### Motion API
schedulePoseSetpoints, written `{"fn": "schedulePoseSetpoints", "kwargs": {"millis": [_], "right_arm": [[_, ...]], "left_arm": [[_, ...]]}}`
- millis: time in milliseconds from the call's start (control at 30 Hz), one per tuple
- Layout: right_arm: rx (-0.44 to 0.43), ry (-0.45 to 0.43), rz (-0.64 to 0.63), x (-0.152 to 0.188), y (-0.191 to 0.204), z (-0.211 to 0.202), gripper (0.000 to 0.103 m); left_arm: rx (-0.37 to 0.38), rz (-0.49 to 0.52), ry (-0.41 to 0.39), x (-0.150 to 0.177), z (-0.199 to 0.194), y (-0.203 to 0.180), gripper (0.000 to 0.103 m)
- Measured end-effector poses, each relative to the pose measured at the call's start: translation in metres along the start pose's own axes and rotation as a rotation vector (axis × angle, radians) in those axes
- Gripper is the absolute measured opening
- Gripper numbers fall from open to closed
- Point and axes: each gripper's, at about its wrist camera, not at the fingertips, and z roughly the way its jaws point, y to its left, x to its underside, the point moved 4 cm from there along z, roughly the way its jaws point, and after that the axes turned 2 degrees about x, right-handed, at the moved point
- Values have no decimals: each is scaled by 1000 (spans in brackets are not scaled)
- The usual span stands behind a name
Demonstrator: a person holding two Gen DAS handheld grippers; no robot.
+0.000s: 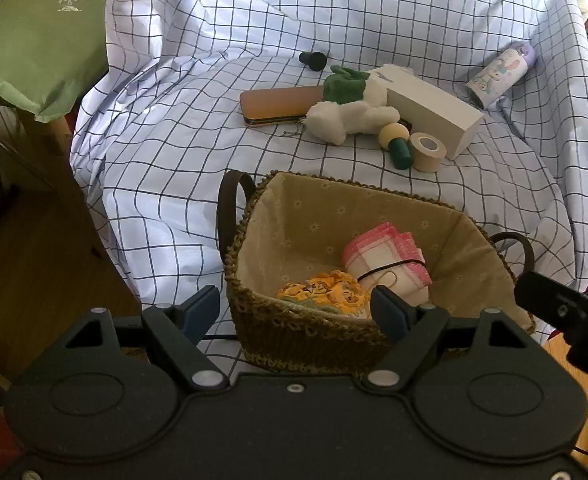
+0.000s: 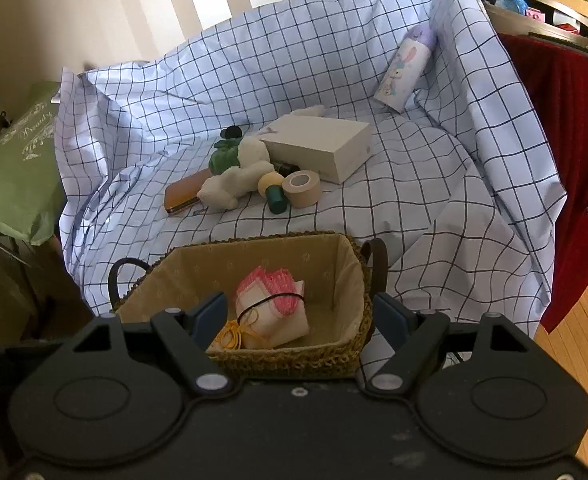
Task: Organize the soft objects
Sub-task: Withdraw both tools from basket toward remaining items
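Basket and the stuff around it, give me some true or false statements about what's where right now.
1. The basket holds a pink-edged folded cloth. True.
2. The white plush toy lies in the basket. False: it lies on the checked sheet.
3. The tape roll sits beside the white box. True.
4. The left claw grips the cloth. False: it is open and holds nothing.
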Motion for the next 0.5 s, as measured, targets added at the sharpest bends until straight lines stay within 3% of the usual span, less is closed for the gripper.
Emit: {"fn": "schedulePoseSetpoints", "kwargs": {"millis": [200, 267, 500], "right_arm": [[13, 13, -14, -2, 0, 8, 82], [18, 19, -15, -4, -1, 11, 82], [29, 37, -15, -21, -2, 27, 84]], "left_arm": [[-11, 1, 4, -3, 3, 1, 80], [-16, -1, 8, -5, 5, 3, 90], [-37, 8, -1, -22, 8, 8, 90]]}}
